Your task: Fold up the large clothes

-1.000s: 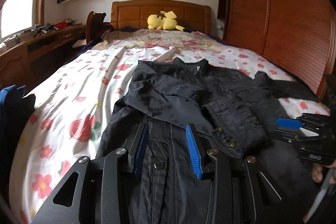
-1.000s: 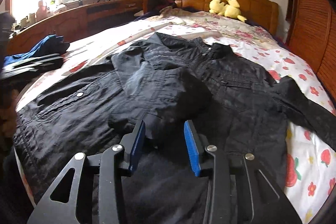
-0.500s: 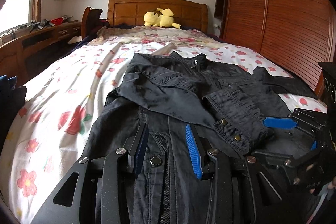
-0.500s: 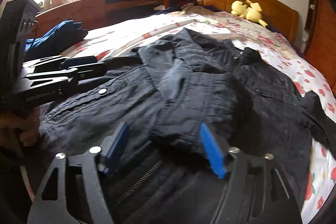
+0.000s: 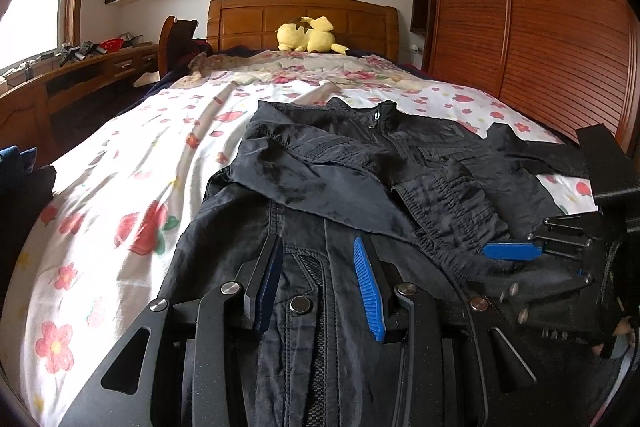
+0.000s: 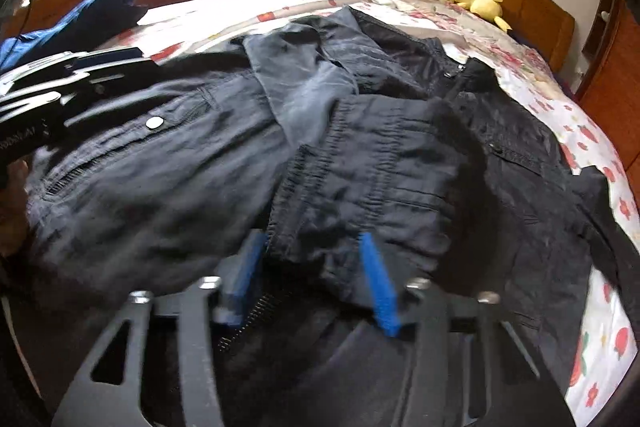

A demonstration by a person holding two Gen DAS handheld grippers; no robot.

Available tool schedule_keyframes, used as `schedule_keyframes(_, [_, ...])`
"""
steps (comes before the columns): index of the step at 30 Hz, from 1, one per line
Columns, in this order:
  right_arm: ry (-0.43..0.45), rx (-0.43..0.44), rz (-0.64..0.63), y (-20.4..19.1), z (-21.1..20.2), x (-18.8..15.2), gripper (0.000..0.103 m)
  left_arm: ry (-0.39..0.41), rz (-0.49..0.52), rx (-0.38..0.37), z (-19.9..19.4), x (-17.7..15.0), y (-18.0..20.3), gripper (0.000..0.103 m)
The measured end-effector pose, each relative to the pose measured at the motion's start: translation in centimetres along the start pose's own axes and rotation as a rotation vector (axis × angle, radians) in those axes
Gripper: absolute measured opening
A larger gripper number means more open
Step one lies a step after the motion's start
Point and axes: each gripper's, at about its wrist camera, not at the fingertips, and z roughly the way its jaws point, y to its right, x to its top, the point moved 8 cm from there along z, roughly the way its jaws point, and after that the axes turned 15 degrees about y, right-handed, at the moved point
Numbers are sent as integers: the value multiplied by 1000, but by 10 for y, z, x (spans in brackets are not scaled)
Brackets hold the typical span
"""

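Note:
A black jacket (image 5: pixel 360 163) lies spread on the flowered bed (image 5: pixel 120 187), collar toward the headboard. One sleeve is folded across its chest, with the ribbed cuff (image 5: pixel 452 211) near the hem. My left gripper (image 5: pixel 316 263) is open and empty, low over the jacket's front zipper by a snap button (image 5: pixel 300 305). My right gripper (image 6: pixel 312 259) is open, its blue pads on either side of the folded cuff (image 6: pixel 360 187). It also shows at the right of the left wrist view (image 5: pixel 532 259). The left gripper shows at the left of the right wrist view (image 6: pixel 60 83).
A yellow plush toy (image 5: pixel 308 35) sits by the wooden headboard (image 5: pixel 300 15). A wooden wardrobe (image 5: pixel 540 27) runs along the bed's right side. A desk (image 5: pixel 60 83) stands on the left. Blue clothing (image 6: pixel 80 15) lies at the bed's left edge.
The right gripper has moved forward and opened wider around the folded cuff. The left gripper has dropped lower and closer to the jacket's hem.

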Motion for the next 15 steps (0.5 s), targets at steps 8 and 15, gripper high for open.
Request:
schedule_keyframes(8, [165,-81,143,46,-53,23,15,-9,6,-17,1,0,2,38])
schedule_keyframes(15, [213,-161,249,76,-91,17,15,-6,6,-15,1,0,2,38])
